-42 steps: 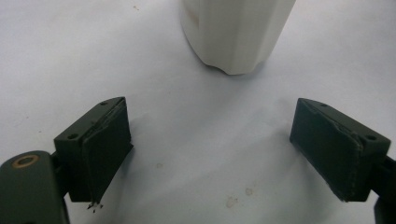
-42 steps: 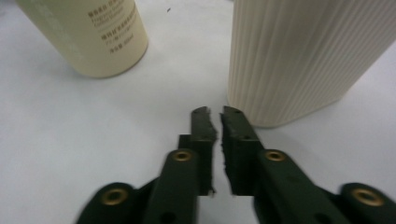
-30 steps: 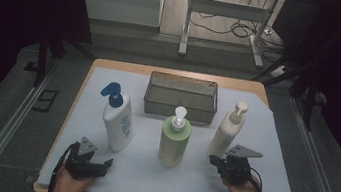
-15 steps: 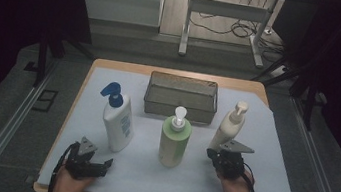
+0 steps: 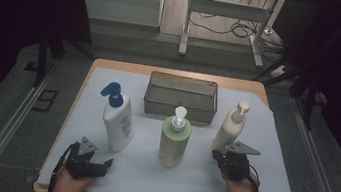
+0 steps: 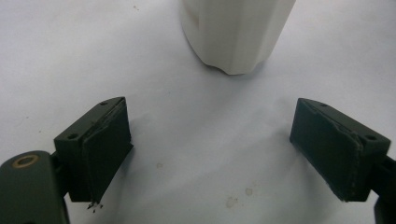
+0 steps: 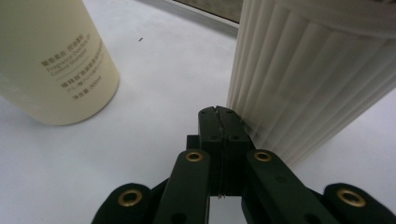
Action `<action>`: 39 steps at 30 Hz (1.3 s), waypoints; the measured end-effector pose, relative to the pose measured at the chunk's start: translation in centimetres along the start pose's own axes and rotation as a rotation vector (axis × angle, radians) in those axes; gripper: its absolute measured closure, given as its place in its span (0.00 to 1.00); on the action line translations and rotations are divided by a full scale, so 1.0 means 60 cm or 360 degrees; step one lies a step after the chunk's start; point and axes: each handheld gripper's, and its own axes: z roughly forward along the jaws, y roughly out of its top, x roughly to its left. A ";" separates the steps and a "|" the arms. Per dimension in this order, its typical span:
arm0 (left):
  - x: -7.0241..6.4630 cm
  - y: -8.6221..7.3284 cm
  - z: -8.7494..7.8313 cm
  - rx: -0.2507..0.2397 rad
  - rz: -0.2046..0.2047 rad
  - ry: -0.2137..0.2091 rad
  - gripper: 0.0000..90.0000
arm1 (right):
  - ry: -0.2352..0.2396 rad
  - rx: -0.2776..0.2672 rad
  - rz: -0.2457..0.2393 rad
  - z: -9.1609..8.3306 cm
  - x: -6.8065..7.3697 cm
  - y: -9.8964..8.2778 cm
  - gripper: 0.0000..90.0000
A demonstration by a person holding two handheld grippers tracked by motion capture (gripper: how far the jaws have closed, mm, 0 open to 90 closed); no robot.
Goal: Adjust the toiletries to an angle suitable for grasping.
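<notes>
Cream ribbed pump bottle [image 5: 231, 130] stands upright toward the right edge of the surface [image 5: 276, 156], just in front of the mesh basket's right end; in the right gripper view its ribbed wall [image 7: 308, 84] rises just beside the jaw tips, touching or nearly so, cannot tell which. Surface is covered with white sheet, wood rim shows at the far edge. Mesh basket [image 5: 181, 97] sits at the middle of the far edge. White bottle with blue pump [image 5: 117, 121] stands upright toward the left edge. Green bottle with white pump [image 5: 173, 139] stands upright in the middle, between the other two, well apart from each; its base with printed text shows in the right gripper view [image 7: 51, 65]. Right gripper [image 5: 216, 155] near the front right, jaws clenched together on nothing. Left gripper [image 5: 104, 162] near the front left corner, released, jaws spread wide, nothing between them, white bottle base [image 6: 236, 32] ahead of it, apart.
</notes>
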 end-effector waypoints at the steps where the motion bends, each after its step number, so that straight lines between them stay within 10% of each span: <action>1: 0.000 0.000 0.000 0.0000 0.0000 0.0000 0.13 | -0.0006 -0.0001 0.0002 -0.001 -0.002 -0.001 1.00; 39: 0.000 0.000 0.000 0.0000 -0.0002 0.0000 0.13 | -0.0215 0.0050 0.0122 -0.021 -0.095 -0.016 1.00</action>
